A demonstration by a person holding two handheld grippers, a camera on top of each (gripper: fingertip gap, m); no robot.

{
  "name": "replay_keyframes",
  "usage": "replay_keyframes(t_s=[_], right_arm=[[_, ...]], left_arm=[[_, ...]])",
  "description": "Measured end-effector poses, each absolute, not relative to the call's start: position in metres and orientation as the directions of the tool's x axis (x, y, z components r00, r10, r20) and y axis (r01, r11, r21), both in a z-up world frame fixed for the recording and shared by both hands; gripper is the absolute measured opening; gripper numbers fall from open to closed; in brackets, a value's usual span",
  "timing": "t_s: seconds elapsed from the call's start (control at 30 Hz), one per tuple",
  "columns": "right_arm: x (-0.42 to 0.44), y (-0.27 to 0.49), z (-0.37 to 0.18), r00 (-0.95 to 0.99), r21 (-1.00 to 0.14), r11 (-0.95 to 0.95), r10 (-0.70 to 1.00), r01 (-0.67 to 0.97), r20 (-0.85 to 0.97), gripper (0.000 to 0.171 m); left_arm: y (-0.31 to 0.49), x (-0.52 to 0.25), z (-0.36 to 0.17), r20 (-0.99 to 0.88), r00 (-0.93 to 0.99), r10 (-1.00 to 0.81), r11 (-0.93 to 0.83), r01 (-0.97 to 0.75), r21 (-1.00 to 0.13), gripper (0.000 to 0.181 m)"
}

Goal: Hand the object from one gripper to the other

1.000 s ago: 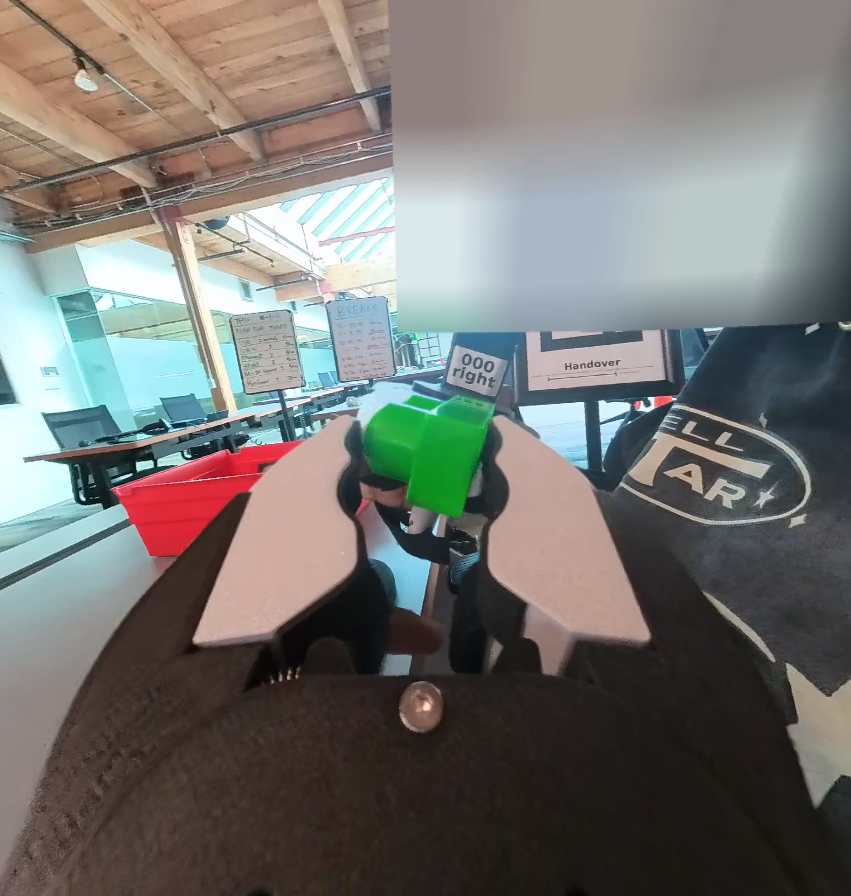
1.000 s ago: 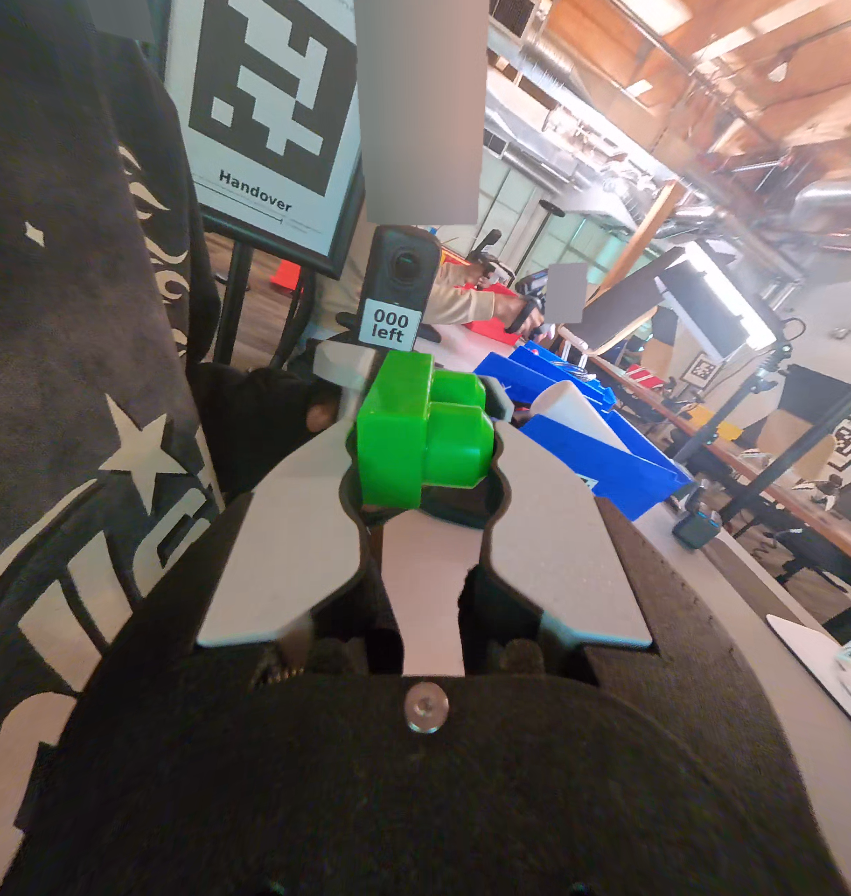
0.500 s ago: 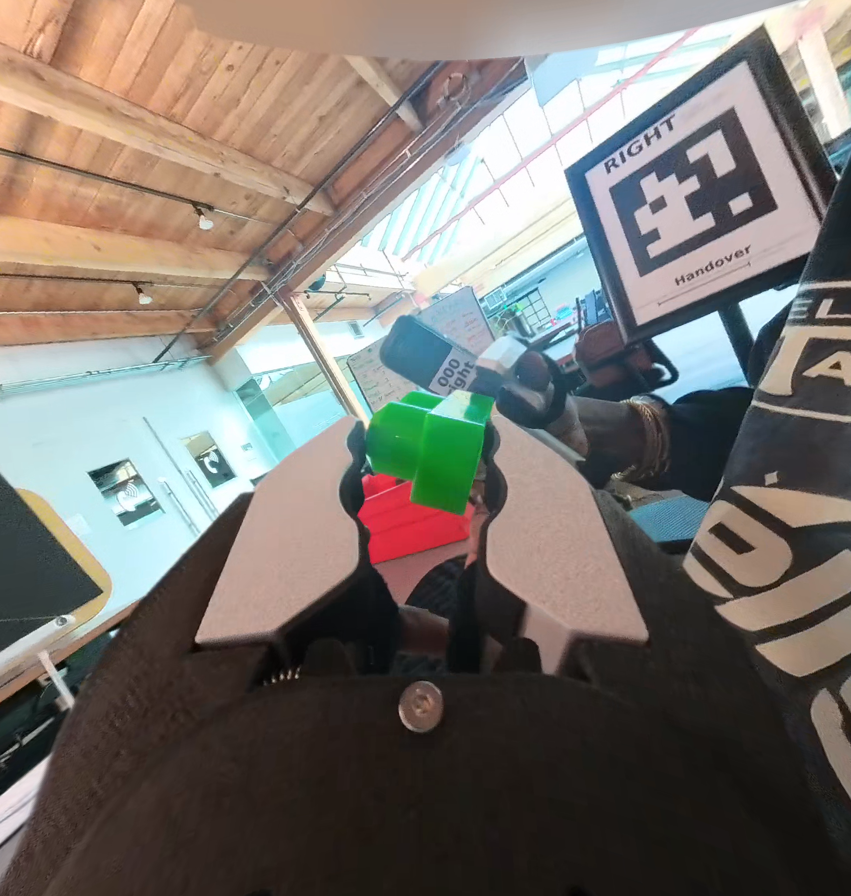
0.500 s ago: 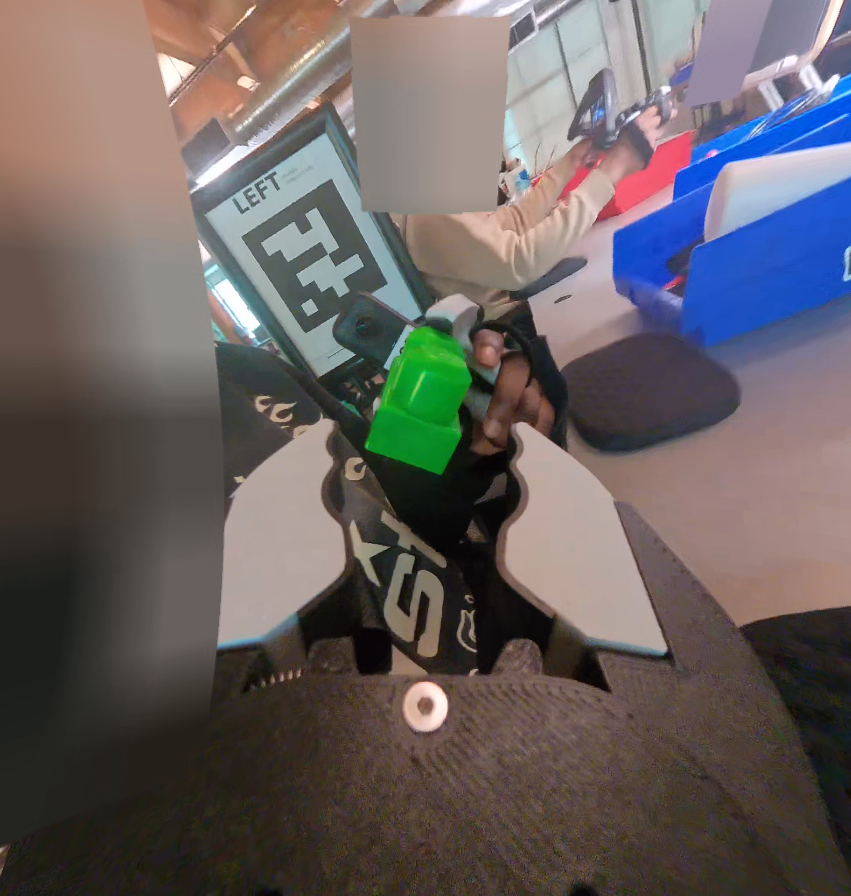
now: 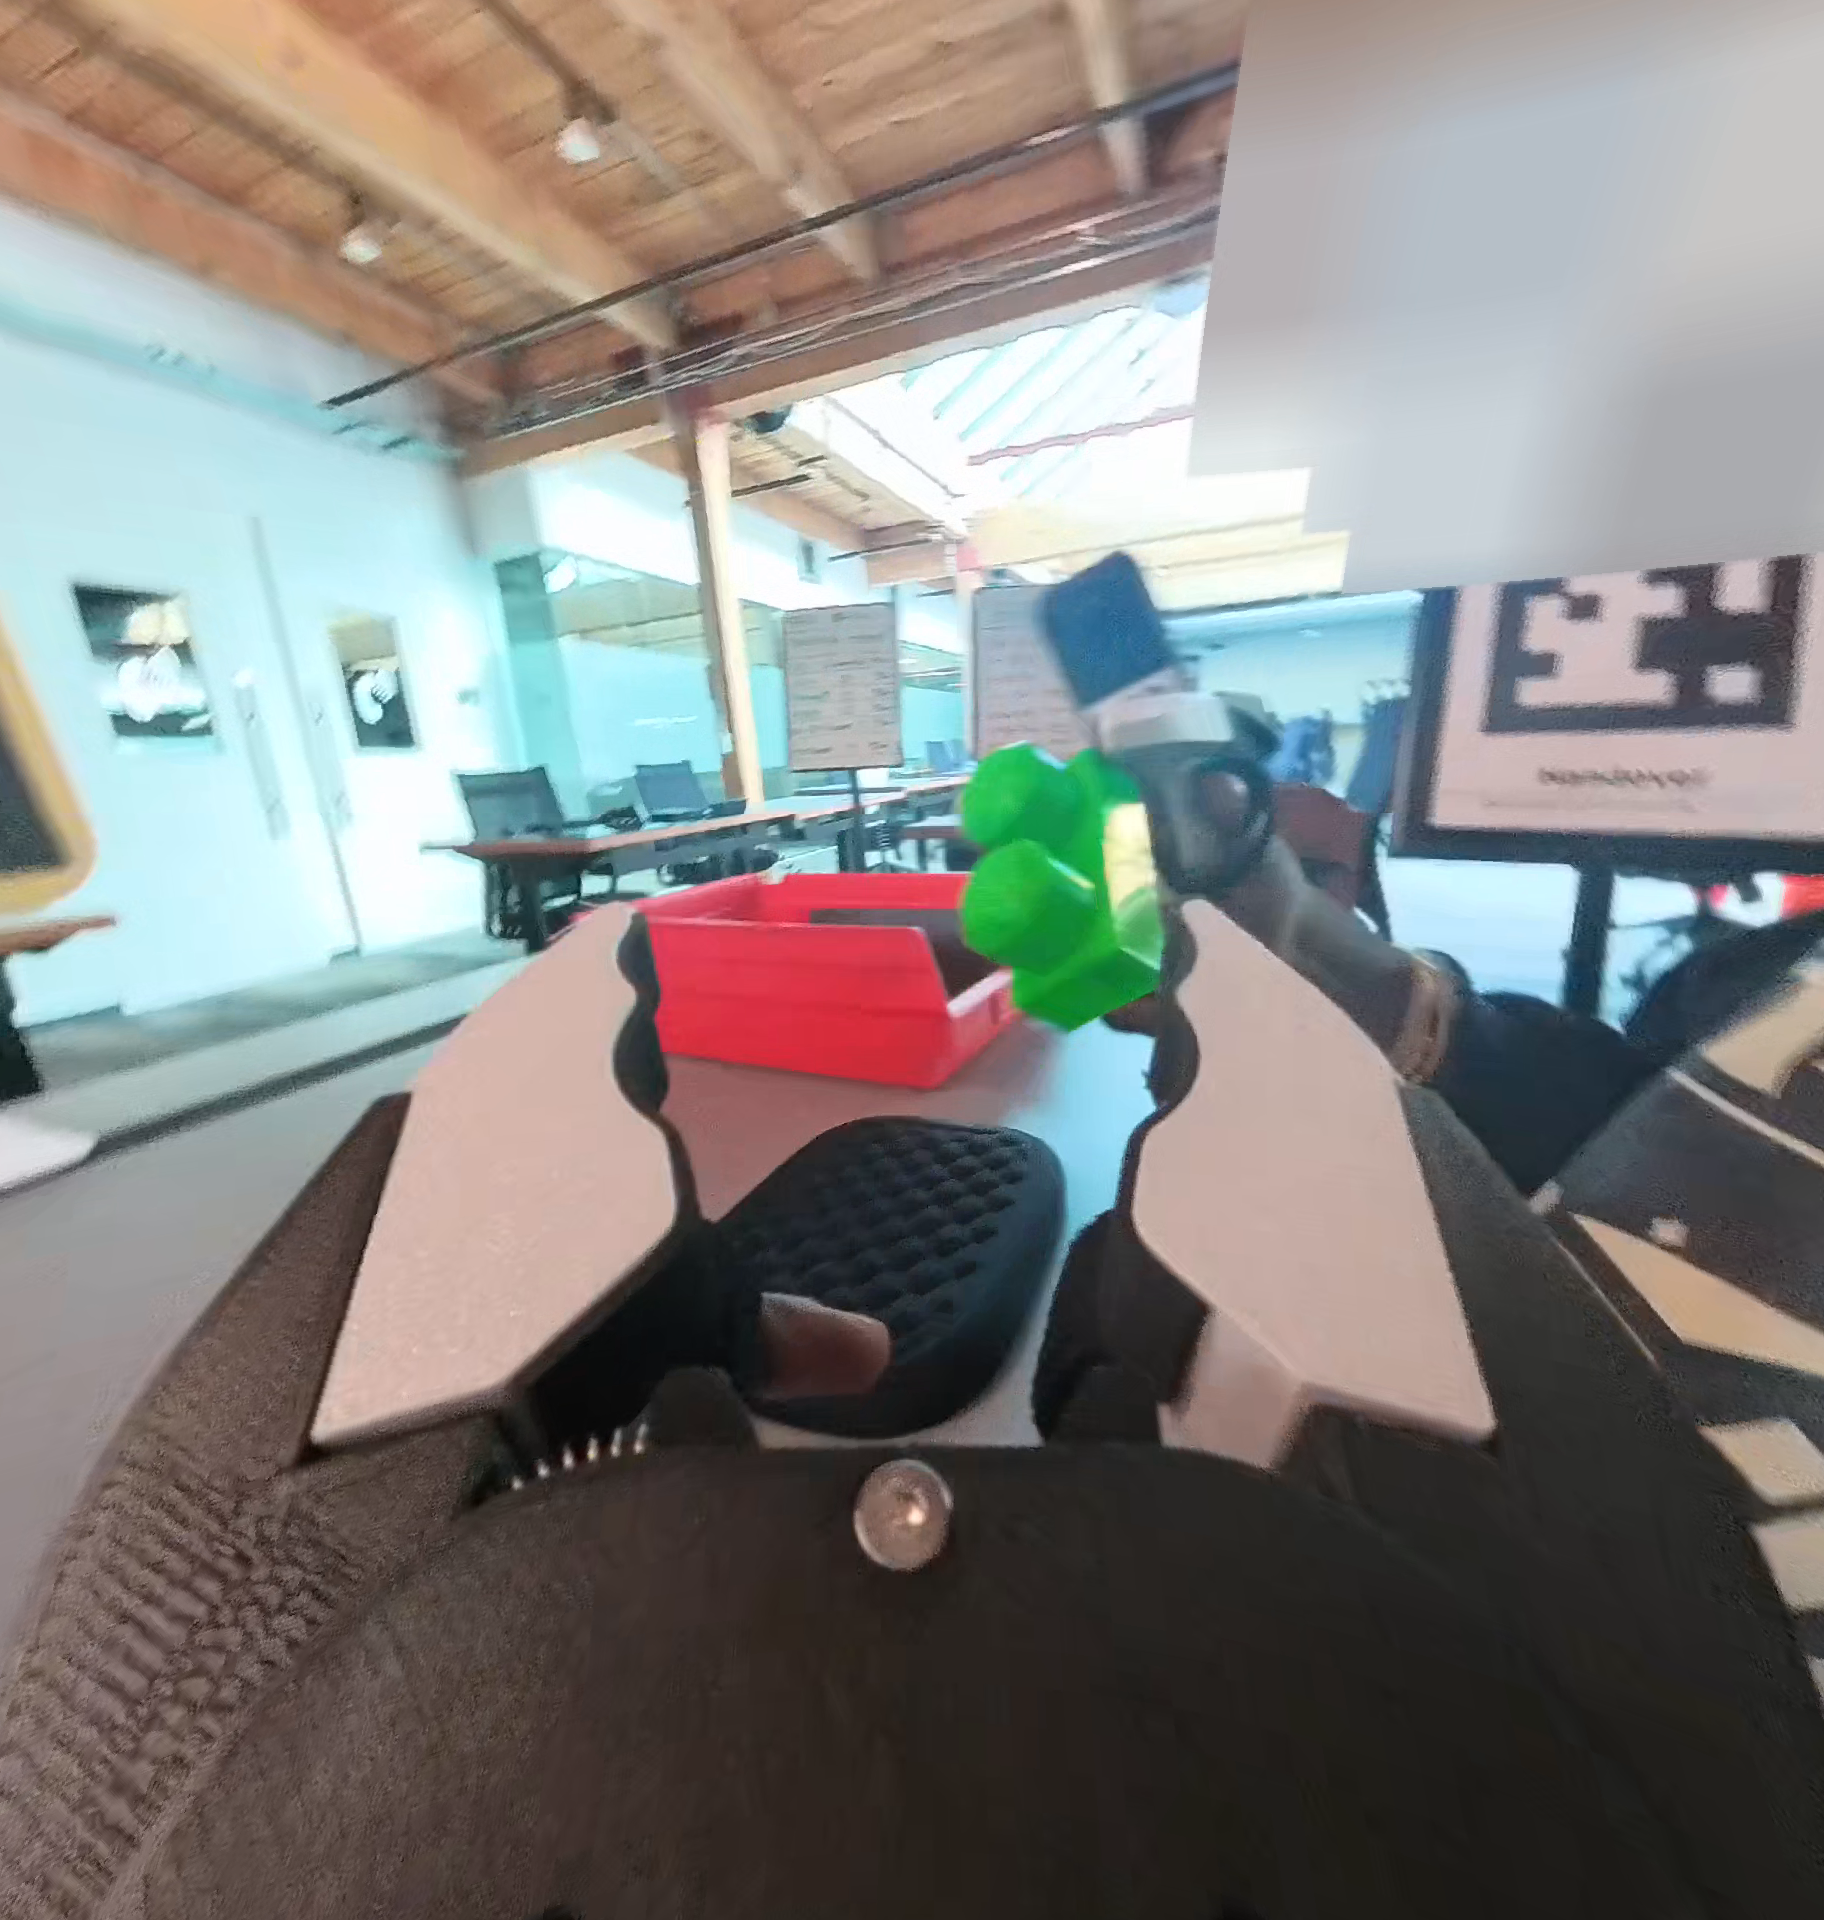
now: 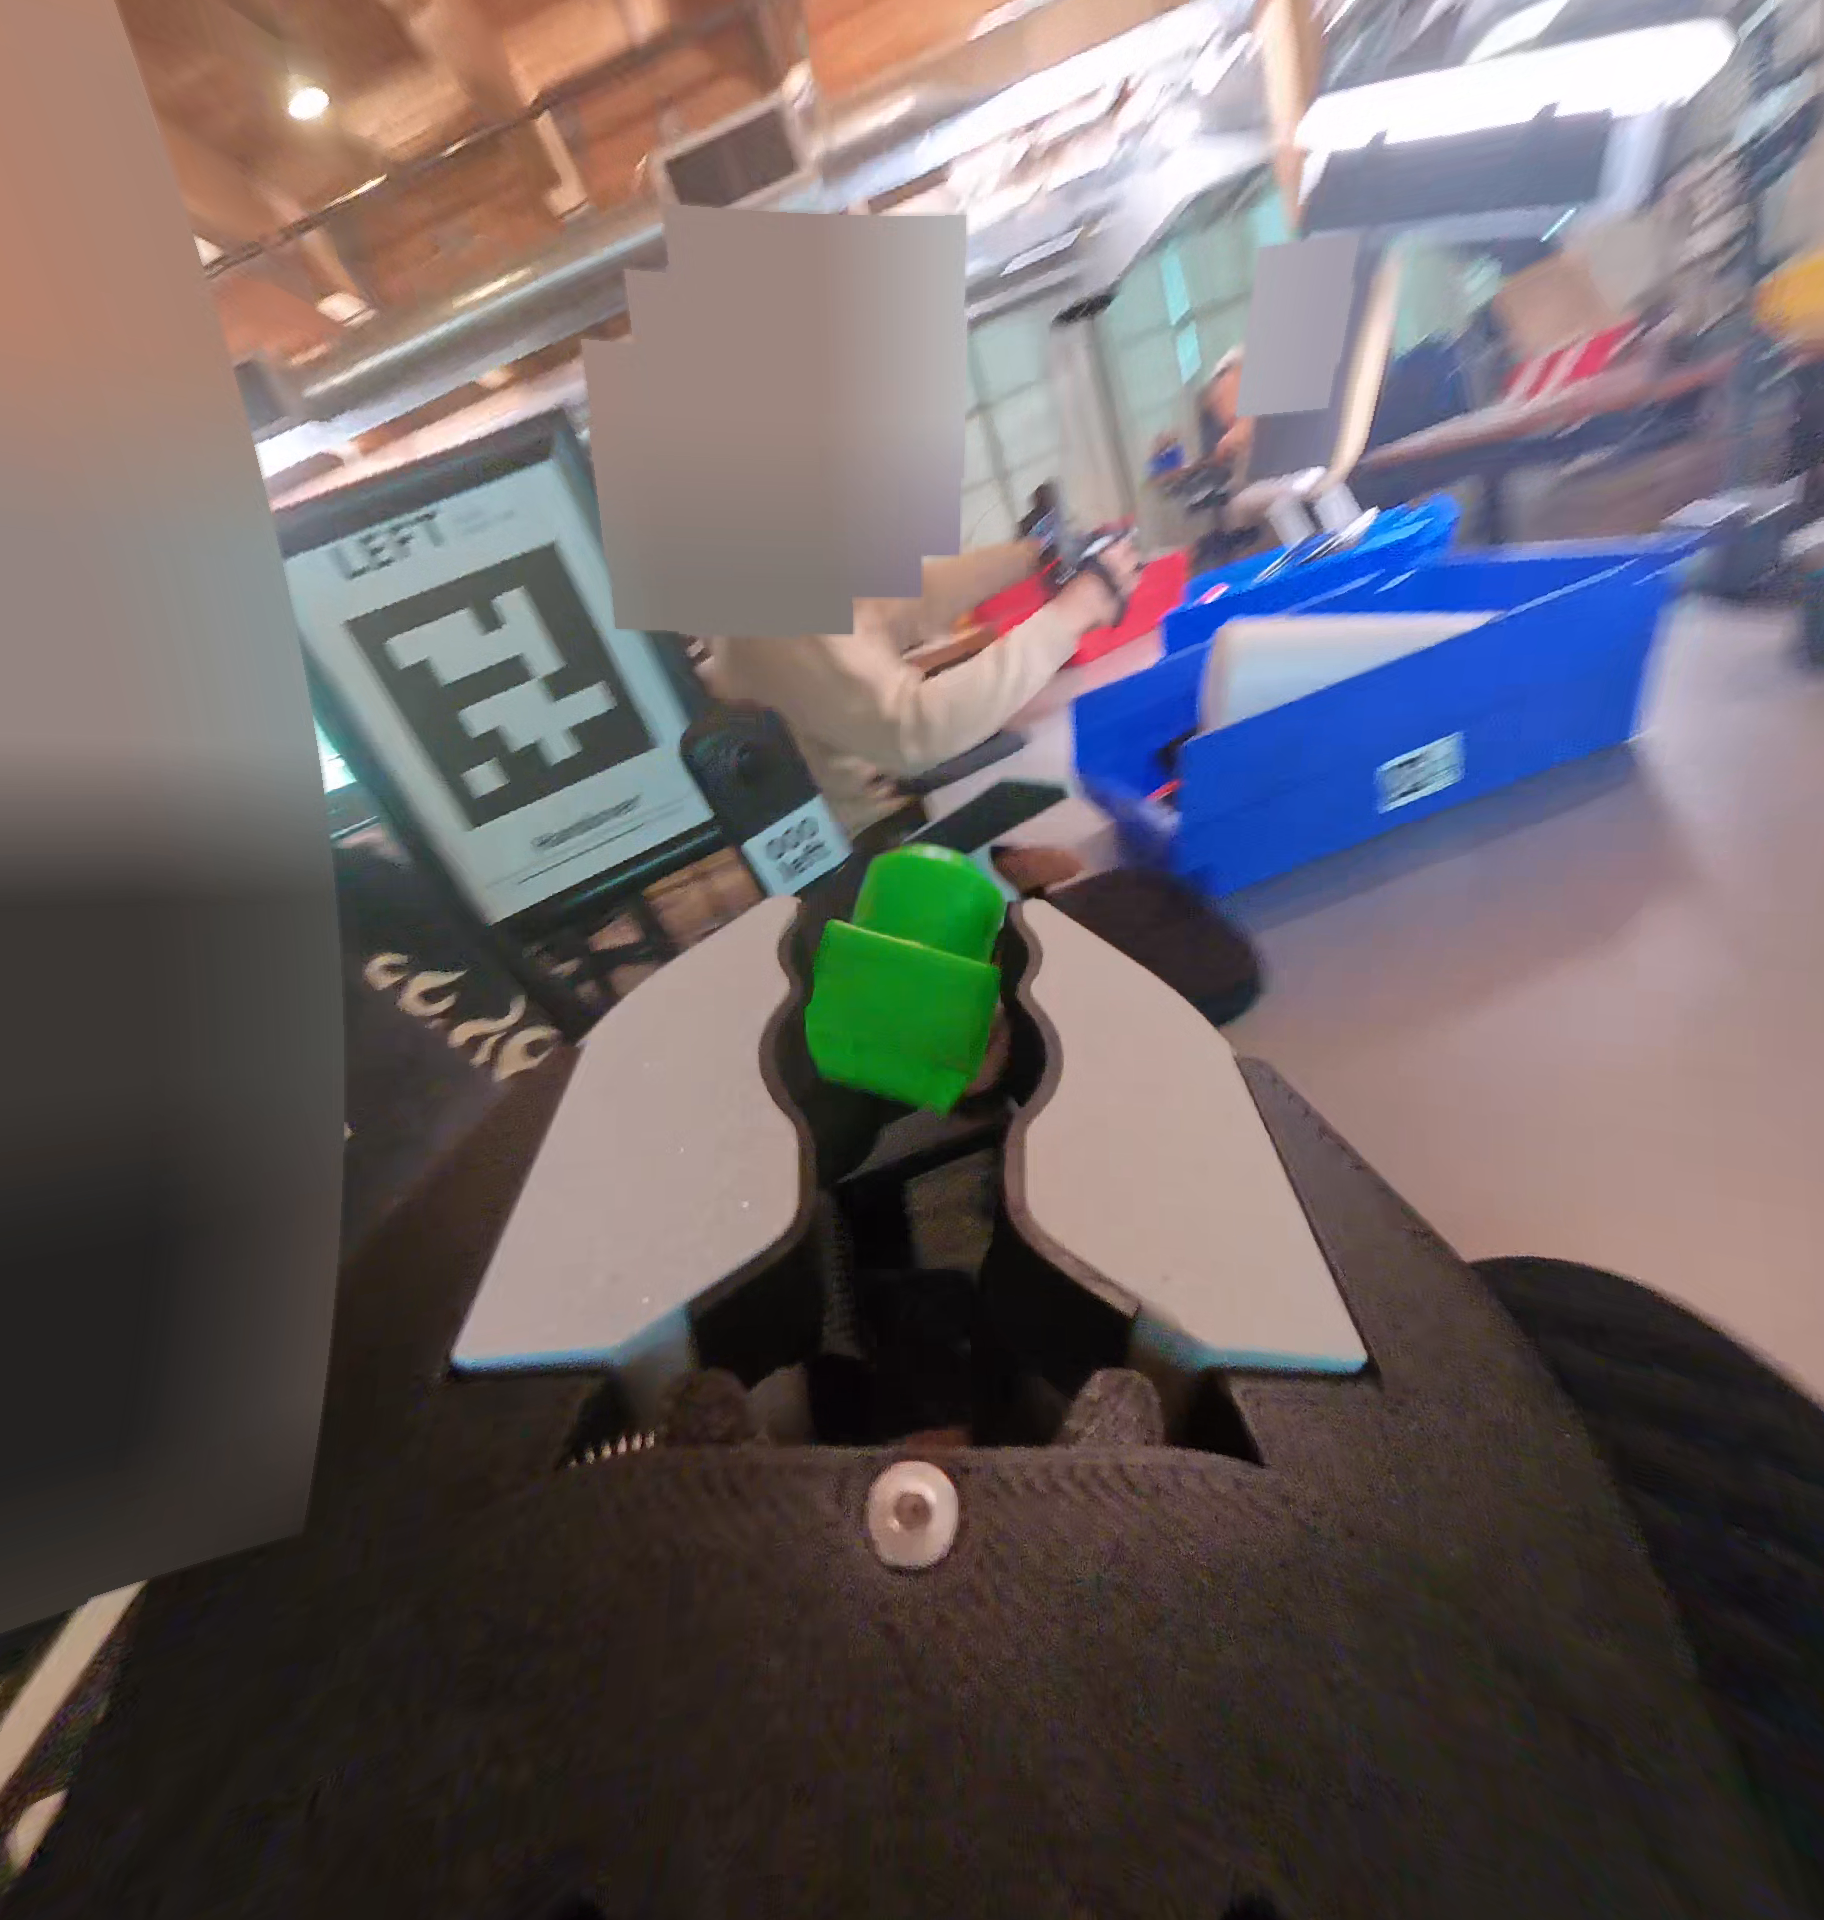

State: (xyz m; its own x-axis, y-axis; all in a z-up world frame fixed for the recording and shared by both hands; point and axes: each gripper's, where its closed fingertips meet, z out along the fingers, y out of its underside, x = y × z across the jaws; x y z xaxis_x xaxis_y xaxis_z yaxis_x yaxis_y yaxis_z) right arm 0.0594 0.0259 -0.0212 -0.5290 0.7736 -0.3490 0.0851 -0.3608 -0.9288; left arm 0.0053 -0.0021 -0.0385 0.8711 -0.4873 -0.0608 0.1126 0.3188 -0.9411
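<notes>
- In the right wrist view, at 12 o'clock from the camera, the right claw (image 6: pixel 908 930) is pinching the green block (image 6: pixel 903 1003) at its very tips, with the block's round stud pointing to 12 o'clock
- In the left wrist view the left claw (image 5: pixel 908 925) is spread wide with nothing between its fingers; the block (image 5: pixel 1059 904) sits at about 1 o'clock from the gap, just beyond the right-hand fingertip, and I cannot tell whether it touches that tip
- Judging from this, the block rests in the right claw alone, so the step in hand is to part the two claws cleanly
- To do it well, hold the right pinch firm: the grip is shallow, only at the tips, so any knock could twist the block out
- Leave the left claw fully spread and draw it straight back toward 6 o'clock, not sideways toward 3 o'clock where the block hangs
- Move the right claw little until the left fingers are well clear, since both views are blurred and quick motion looks likely to loosen the hold
- Below lie the black pad (image 5: pixel 887 1226), the red bin (image 5: pixel 814 987) and the grey tabletop (image 6: pixel 1562 987) with a blue bin (image 6: pixel 1407 758); stay over the pad in case the block slips
</notes>
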Motion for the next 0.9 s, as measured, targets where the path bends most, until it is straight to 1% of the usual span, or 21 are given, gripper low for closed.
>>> replay_keyframes(t_s=[0.03,0.07,0.1,0.17,0.27,0.3,0.37,0.43,0.47,0.5,0.53,0.57,0.6,0.67,0.73,0.77,0.83,0.9], right_arm=[[0.063,0.041,-0.015,-0.476,-0.936,-0.349,0.818,0.033,-0.322,0.034],[0.067,0.060,-0.010,-0.403,-0.946,-0.325,0.868,-0.022,-0.289,0.034],[0.075,0.080,-0.004,-0.324,-0.954,-0.287,0.913,-0.082,-0.247,0.003],[0.097,0.128,0.011,-0.126,-0.949,-0.225,0.971,-0.219,-0.201,0.000],[0.125,0.192,0.006,0.128,-0.960,-0.143,0.976,-0.241,-0.177,0.000],[0.129,0.206,0.002,0.167,-0.956,-0.126,0.970,-0.266,-0.174,0.000],[0.119,0.216,-0.015,0.152,-0.944,-0.120,0.973,-0.306,-0.173,0.000],[0.105,0.210,-0.025,0.104,-0.935,-0.118,0.981,-0.334,-0.161,0.002],[0.103,0.206,-0.024,0.112,-0.939,-0.061,0.988,-0.337,-0.105,0.008],[0.106,0.203,-0.021,0.136,-0.935,0.043,0.991,-0.352,-0.006,0.011],[0.113,0.201,-0.016,0.176,-0.907,0.156,0.980,-0.390,0.093,0.011],[0.124,0.202,-0.011,0.220,-0.863,0.227,0.965,-0.451,0.139,0.009],[0.135,0.204,-0.007,0.242,-0.822,0.250,0.960,-0.512,0.141,0.007],[0.151,0.207,-0.002,0.198,-0.796,0.210,0.973,-0.568,0.116,0.010],[0.163,0.210,0.003,0.141,-0.797,0.165,0.985,-0.581,0.101,0.014],[0.167,0.216,0.005,0.158,-0.808,0.164,0.983,-0.565,0.089,0.015],[0.177,0.235,0.004,0.263,-0.869,0.202,0.961,-0.451,0.087,0.023],[0.201,0.262,0.004,0.429,-0.933,0.217,0.900,-0.288,0.077,0.026]], left_arm=[[0.002,-0.007,-0.040,-0.011,0.890,-0.455,0.304,0.143,-0.942,0.094],[0.006,-0.020,-0.043,0.029,0.908,-0.417,0.297,0.167,-0.940,0.095],[0.009,-0.031,-0.046,0.054,0.922,-0.385,0.296,0.179,-0.938,0.095],[0.010,-0.047,-0.052,0.072,0.934,-0.351,0.314,0.190,-0.930,0.094],[0.013,-0.058,-0.060,0.099,0.939,-0.328,0.316,0.209,-0.925,0.091],[0.016,-0.057,-0.063,0.096,0.943,-0.319,0.307,0.198,-0.931,0.091],[0.024,-0.038,-0.067,0.028,0.947,-0.321,0.285,0.124,-0.950,0.091],[0.030,-0.017,-0.072,-0.068,0.945,-0.319,0.264,0.020,-0.964,0.092],[0.031,-0.009,-0.074,-0.115,0.942,-0.315,0.264,-0.029,-0.964,0.092],[0.032,-0.002,-0.078,-0.160,0.934,-0.318,0.266,-0.074,-0.961,0.091],[0.032,0.002,-0.083,-0.198,0.924,-0.326,0.263,-0.113,-0.958,0.090],[0.033,0.003,-0.087,-0.218,0.918,-0.332,0.261,-0.133,-0.956,0.088],[0.033,0.004,-0.089,-0.217,0.913,-0.346,0.260,-0.129,-0.957,0.086],[0.028,0.003,-0.085,-0.183,0.909,-0.374,0.290,-0.072,-0.954,0.085],[0.022,-0.003,-0.076,-0.134,0.910,-0.393,0.350,0.014,-0.936,0.081],[0.019,-0.009,-0.072,-0.099,0.912,-0.399,0.378,0.065,-0.923,0.080],[0.014,-0.023,-0.065,-0.024,0.913,-0.408,0.419,0.164,-0.893,0.080],[0.006,-0.035,-0.060,0.044,0.895,-0.445,0.451,0.266,-0.852,0.079]])
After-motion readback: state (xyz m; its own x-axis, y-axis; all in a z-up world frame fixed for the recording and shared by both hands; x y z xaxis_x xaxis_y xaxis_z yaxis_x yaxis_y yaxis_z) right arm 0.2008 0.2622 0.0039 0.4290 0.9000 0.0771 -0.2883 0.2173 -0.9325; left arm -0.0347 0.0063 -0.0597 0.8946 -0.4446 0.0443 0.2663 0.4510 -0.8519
